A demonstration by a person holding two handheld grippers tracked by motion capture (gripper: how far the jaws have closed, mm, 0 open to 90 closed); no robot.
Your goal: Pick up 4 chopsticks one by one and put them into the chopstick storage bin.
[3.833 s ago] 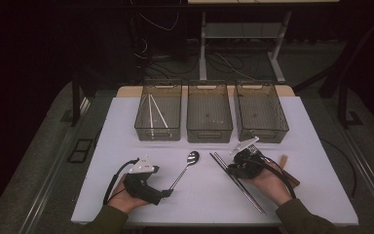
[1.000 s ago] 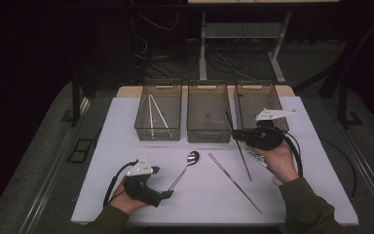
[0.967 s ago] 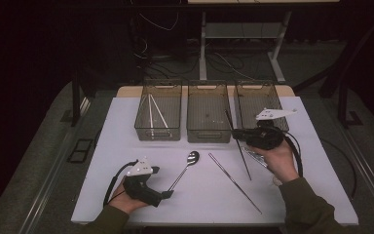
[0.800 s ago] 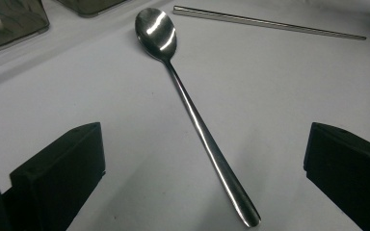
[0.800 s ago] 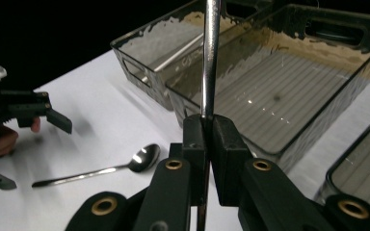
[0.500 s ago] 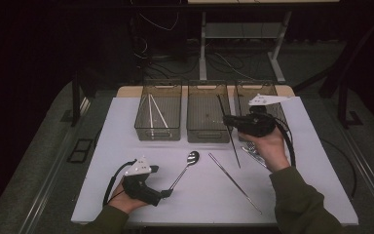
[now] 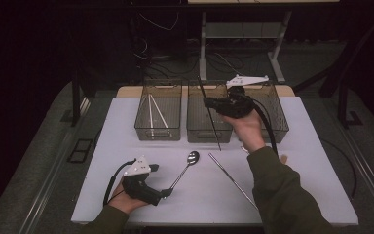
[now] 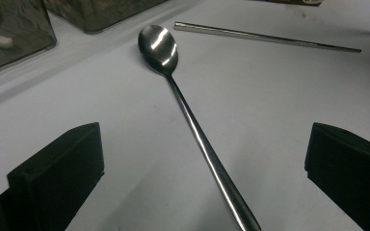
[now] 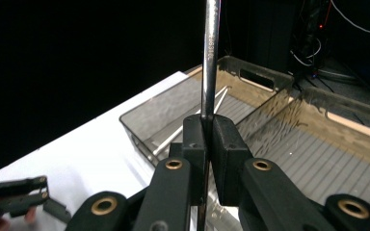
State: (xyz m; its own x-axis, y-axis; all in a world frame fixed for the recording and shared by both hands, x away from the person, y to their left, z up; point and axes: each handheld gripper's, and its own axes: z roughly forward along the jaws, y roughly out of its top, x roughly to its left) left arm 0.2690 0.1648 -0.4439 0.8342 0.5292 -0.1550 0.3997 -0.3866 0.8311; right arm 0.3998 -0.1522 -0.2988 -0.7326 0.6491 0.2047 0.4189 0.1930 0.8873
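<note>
The right gripper (image 7: pixel 209 103) is raised above the middle bin (image 7: pixel 209 114) of three clear bins at the far edge of the white table (image 7: pixel 102 146), with its jaws clamped on a long metal chopstick (image 7: pixel 209 112). In the right gripper view the two black jaws meet tightly on the chopstick (image 9: pixel 211 53), which runs straight up out of the frame and down between the jaw arms. In the high view the stick hangs steeply — its upper end over the middle bin's far rim, its lower end in front of that bin's near wall. The left bin (image 7: pixel 158 129) holds two pale sticks (image 7: pixel 153 111); the right bin (image 7: pixel 272 117) lies partly behind the hand. A second chopstick (image 7: pixel 233 179) lies flat on the table, near the right sleeve. The left gripper (image 7: pixel 164 193) rests low on the table with its jaws spread wide — in the left gripper view the handle of a spoon (image 8: pixel 192 125) lies between them, untouched, its bowl pointing toward the bins. In the high view the spoon (image 7: pixel 185 168) lies diagonally, just in front of the left gripper.
</note>
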